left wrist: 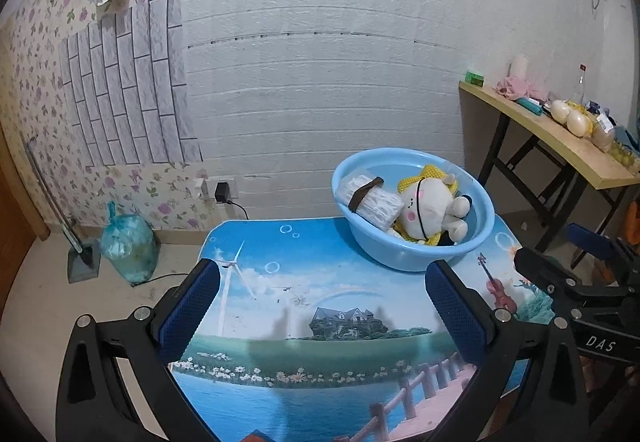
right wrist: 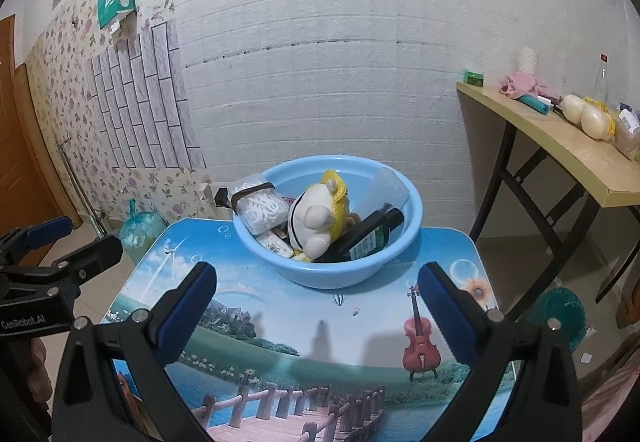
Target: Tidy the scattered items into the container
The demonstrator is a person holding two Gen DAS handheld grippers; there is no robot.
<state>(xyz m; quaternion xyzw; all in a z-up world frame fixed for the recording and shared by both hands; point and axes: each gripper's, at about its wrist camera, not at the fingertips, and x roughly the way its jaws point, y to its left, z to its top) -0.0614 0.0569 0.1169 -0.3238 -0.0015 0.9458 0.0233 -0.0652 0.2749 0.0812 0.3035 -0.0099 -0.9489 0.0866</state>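
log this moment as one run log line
left gripper: open, empty | right gripper: open, empty | plush toy, dark bottle: in blue basin | tabletop: no loose items

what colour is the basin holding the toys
Light blue basin, plain with no pattern; it shows best in the right wrist view.

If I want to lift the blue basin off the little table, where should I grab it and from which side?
Grip the blue basin by its rolled rim, on the near right edge facing the right tongs. That stretch is bare and overhangs the sloping wall, so one pad could go inside and one outside. The left side is probably worse: the white bundle leans over the rim there.
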